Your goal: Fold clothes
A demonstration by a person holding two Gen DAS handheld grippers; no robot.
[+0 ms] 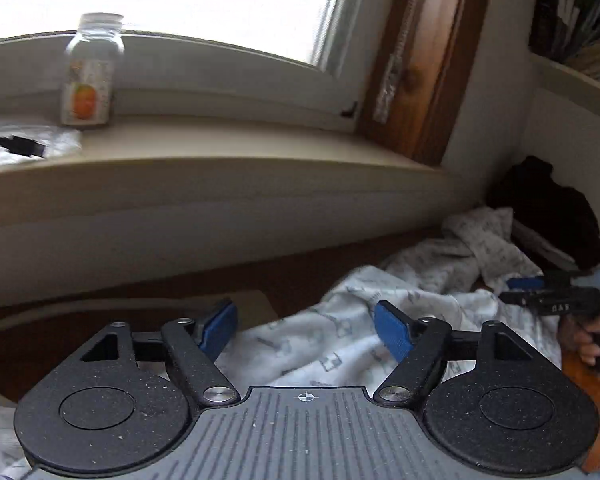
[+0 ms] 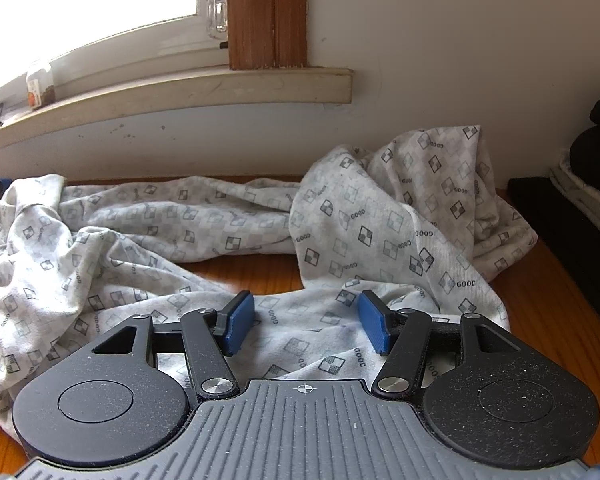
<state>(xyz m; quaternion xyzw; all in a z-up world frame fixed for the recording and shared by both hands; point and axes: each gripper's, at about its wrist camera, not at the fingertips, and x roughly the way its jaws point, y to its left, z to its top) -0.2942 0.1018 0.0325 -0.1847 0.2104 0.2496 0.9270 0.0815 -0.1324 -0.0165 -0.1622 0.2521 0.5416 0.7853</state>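
Wooden tabletop below a pale wall and a window sill, daylight glaring through the pane. Spread across the wood: a white patterned garment, crumpled, printed with small grey checked squares and tiny lettering, bunched high against the wall at the right and trailing off in loose folds to the left. Right gripper low over the near edge of the cloth, blue pads parted, fabric lying flat beneath and between them, not pinched; whether the pad tips touch it cannot be told. Left gripper set wide apart as well, nothing between the pads, same garment just ahead and below, its nearest fold under the right-hand pad; picture somewhat blurred. In the left wrist view, right gripper visible at the far right edge over the cloth, with a hand on its handle. Farther out: a dark bundle of clothing at the wall beyond the garment, a clear bottle with an orange label standing on the sill, a black cable end beside it, a wooden window post, shelves of books at upper right.
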